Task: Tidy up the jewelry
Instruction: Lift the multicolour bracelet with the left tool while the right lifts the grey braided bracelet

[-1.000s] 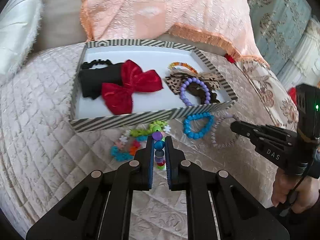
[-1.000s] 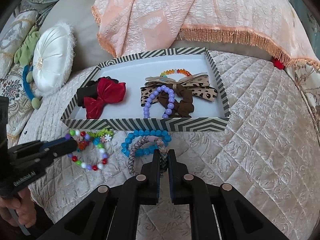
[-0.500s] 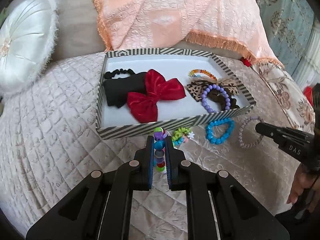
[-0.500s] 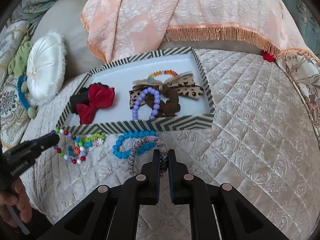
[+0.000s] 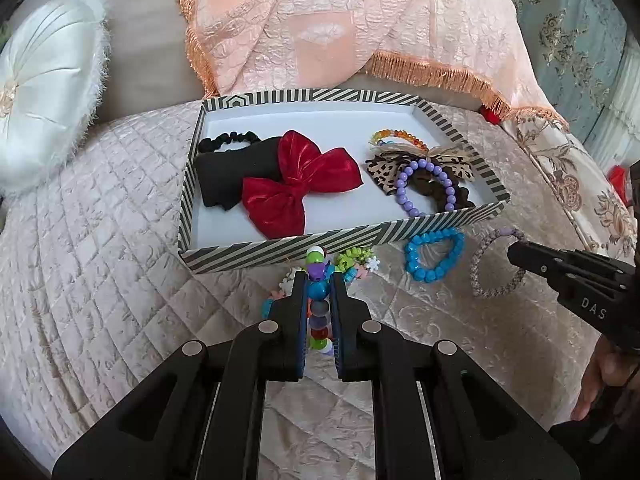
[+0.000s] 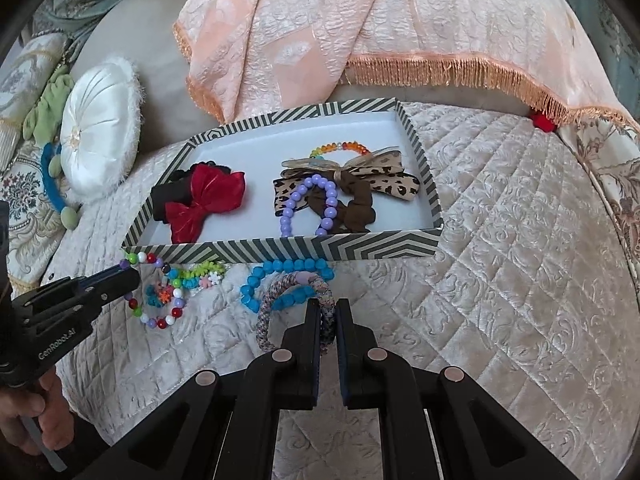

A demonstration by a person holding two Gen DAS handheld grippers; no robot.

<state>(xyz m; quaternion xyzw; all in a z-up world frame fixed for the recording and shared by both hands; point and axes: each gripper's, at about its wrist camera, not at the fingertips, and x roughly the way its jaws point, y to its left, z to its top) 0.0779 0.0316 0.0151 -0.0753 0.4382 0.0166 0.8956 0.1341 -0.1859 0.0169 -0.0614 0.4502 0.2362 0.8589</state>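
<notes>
My left gripper (image 5: 319, 280) clamps the multicoloured bead bracelet (image 6: 154, 292) just before the striped tray (image 5: 280, 246). My right gripper (image 6: 327, 308) clamps the braided bracelet (image 6: 296, 308), which overlaps the blue bead bracelet (image 6: 280, 280) on the quilt.

Ahead of the tongs and beyond, a peach fringed throw (image 5: 360, 20) hung over the seat back, above a quilted beige cover (image 6: 520, 260) that spread beneath them. Far to their left sat a round white satin cushion (image 5: 44, 80). A small red object (image 6: 543, 122) lay under the fringe to the right.
</notes>
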